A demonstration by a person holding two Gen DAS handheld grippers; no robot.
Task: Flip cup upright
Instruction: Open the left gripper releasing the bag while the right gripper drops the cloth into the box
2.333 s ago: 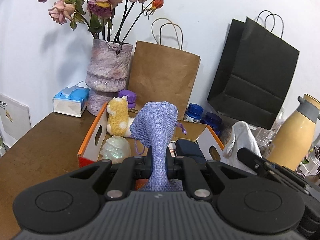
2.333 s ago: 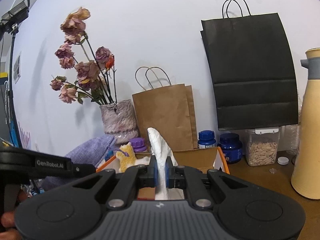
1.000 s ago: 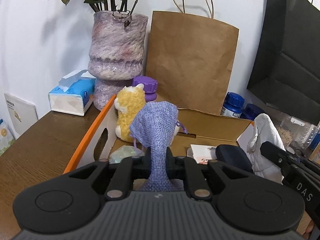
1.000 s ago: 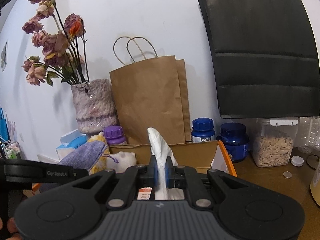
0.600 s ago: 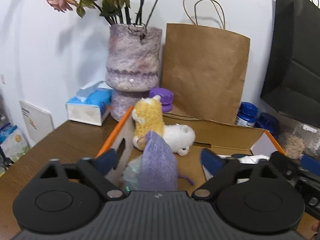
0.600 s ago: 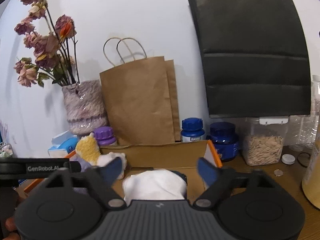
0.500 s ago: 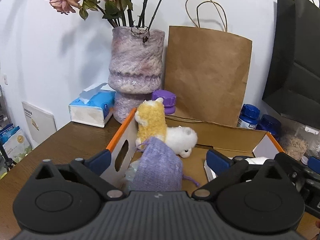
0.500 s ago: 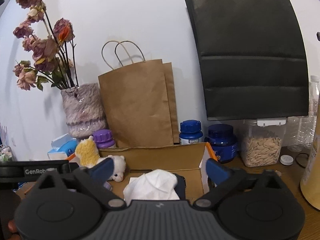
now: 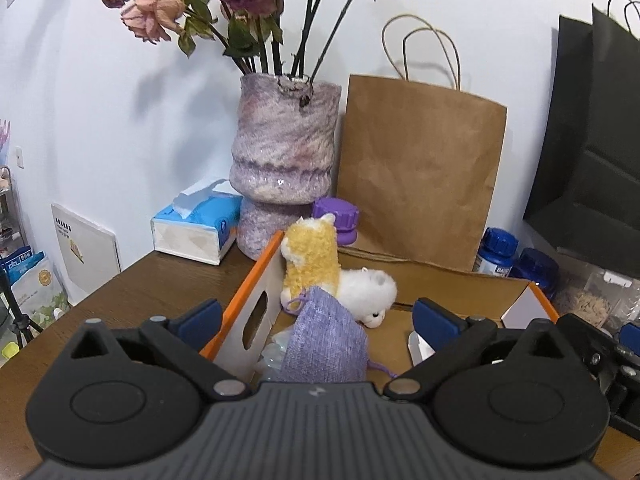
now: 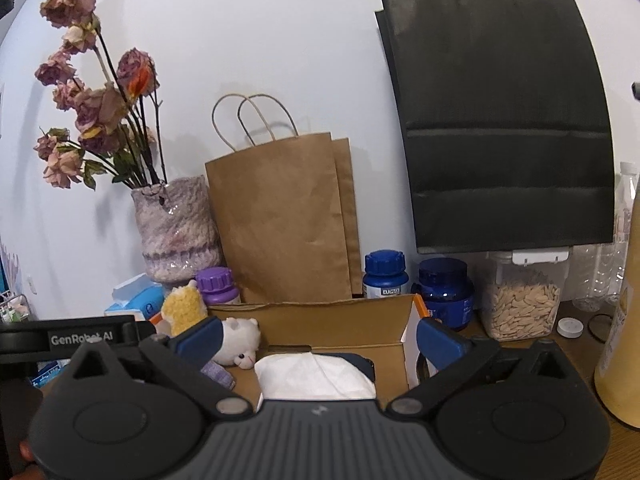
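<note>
**Both claws empty, and no cup to be seen**

Well, my left claw [image 9: 316, 318] stands with its blue pads wide apart, having just been opening, and the purple cloth pouch [image 9: 326, 346] lies slumped between the jaws at the bottom centre of the left wrist view, untouched by either pad. My right claw [image 10: 318, 338] is the same: jaws spread, just opened, with the white cloth bundle [image 10: 314, 376] lying loose between them at the bottom centre of its view. Neither claw grips anything.

Both soft things rest inside the cardboard box [image 9: 436, 280] with the orange rim, which sits on the brown worktop [image 9: 152, 280]. A yellow-and-white plush toy [image 9: 328, 268] lies in the box's upper left part, just beyond the pouch.

As for the cup I am meant to flip upright, I cannot find it in either view. The nearest candidates are a purple-capped bottle [image 10: 218, 284] and two blue jars [image 10: 444, 292] behind the box, and a yellow flask [image 10: 624, 340] at the right edge of the right wrist view; none is a cup lying over.

So I judge the flipping step has not begun. My next move calls for backing both claws clear of the box without snagging cloth, then searching the worktop until the cup shows, before choosing which claw should take its rim or wall.
</note>
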